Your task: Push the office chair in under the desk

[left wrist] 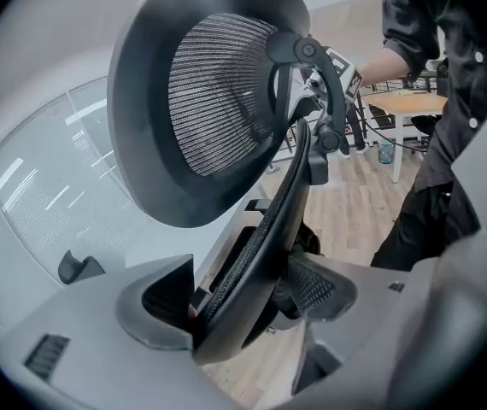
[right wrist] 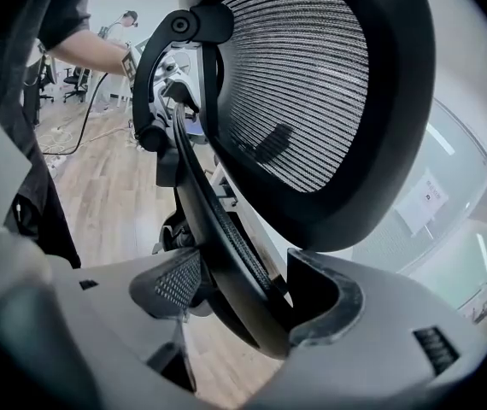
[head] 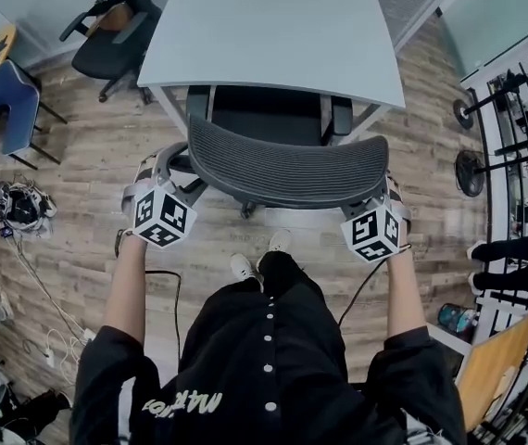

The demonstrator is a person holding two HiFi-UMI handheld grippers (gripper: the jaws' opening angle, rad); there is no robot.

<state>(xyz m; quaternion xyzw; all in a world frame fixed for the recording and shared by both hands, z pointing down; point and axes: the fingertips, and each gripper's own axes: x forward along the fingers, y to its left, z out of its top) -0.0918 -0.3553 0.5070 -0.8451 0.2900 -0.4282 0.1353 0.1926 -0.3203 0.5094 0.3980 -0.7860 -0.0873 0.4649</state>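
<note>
The left hand-held gripper (head: 164, 176) and right hand-held gripper (head: 389, 193) each clamp a side rim of the black mesh-backed office chair (head: 287, 167), whose seat sits partly under the pale grey bench (head: 273, 26). The rim looks stiff, a sound hold; the chair should roll with a light, even push.

In the head view the bench (head: 273, 26) hides the far part of the seat of the office chair (head: 264, 114), and the backrest (head: 287, 167) covers most of its base. The bench's far edge runs off the top. There we cannot see the jaws of the left hand-held gripper (left wrist: 243, 297) or the right hand-held gripper (right wrist: 248, 293): marker cubes (head: 164, 216) and backrest cover them. The far-left second chair (head: 106, 26) is cut off too.
</note>
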